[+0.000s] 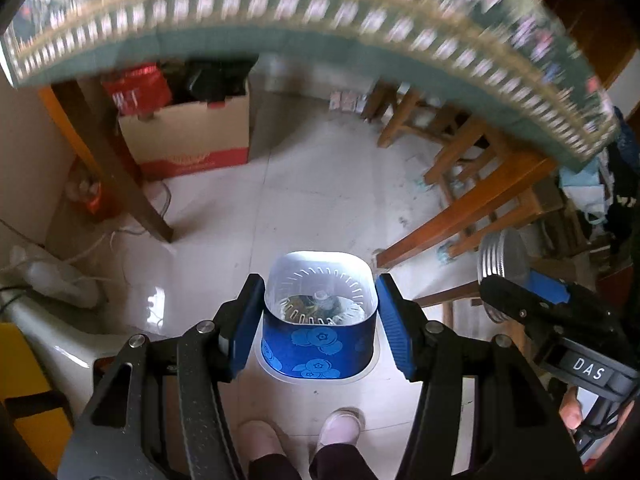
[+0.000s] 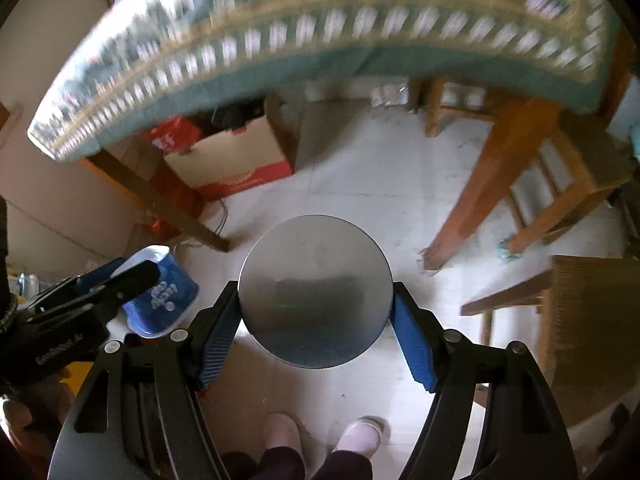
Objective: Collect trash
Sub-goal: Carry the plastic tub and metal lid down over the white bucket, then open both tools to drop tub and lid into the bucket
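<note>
My left gripper [image 1: 320, 320] is shut on a blue and white blueberry yogurt cup [image 1: 318, 340], held bottom-forward above the tiled floor. The cup also shows in the right wrist view [image 2: 162, 294], with the left gripper [image 2: 120, 280] at lower left. My right gripper [image 2: 316, 320] is shut on a round silver metal tin [image 2: 316, 292], whose flat face fills the middle of that view. In the left wrist view the tin [image 1: 502, 256] shows its ribbed edge at the right, beside the right gripper [image 1: 520, 292].
A table with a green patterned cloth [image 1: 320, 16] hangs over the upper view, on wooden legs [image 1: 116, 168]. A cardboard box [image 1: 188, 136] stands under it. Wooden chairs [image 1: 480, 184] stand at the right. My shoes [image 1: 340, 428] are on the white tiles below.
</note>
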Available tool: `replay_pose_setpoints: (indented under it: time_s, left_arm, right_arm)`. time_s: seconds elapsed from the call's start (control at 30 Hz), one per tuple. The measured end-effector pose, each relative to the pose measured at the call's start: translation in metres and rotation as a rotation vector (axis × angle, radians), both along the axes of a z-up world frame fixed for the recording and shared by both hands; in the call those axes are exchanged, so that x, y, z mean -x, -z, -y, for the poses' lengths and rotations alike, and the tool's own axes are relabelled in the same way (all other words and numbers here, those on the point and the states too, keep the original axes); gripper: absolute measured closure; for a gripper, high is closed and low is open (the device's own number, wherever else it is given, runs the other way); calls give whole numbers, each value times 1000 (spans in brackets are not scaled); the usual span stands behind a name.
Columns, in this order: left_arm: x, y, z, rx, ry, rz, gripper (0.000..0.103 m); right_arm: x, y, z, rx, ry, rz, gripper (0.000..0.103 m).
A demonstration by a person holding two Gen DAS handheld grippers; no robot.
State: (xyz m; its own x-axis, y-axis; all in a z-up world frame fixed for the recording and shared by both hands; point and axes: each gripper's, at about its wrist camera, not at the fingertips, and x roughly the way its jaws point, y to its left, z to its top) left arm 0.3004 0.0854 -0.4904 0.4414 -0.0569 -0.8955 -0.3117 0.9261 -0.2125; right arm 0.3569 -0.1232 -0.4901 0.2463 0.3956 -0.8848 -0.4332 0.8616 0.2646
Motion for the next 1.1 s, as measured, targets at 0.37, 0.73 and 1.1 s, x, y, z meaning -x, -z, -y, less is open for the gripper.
replay_pose_setpoints:
  time_s: [0.37,0.73,1.1]
  left_arm:
    - [-21,82,8,35,42,-98,47]
    - [-54,98,45,72,129,-200,38]
    - [-26,-51,51,-12,134,-96,38]
  right_arm:
    - [-21,55,7,21,27,-72,24]
    - [-30,39,37,71,107,-87,24]
    - [-17,-72,42,41,52,16,24]
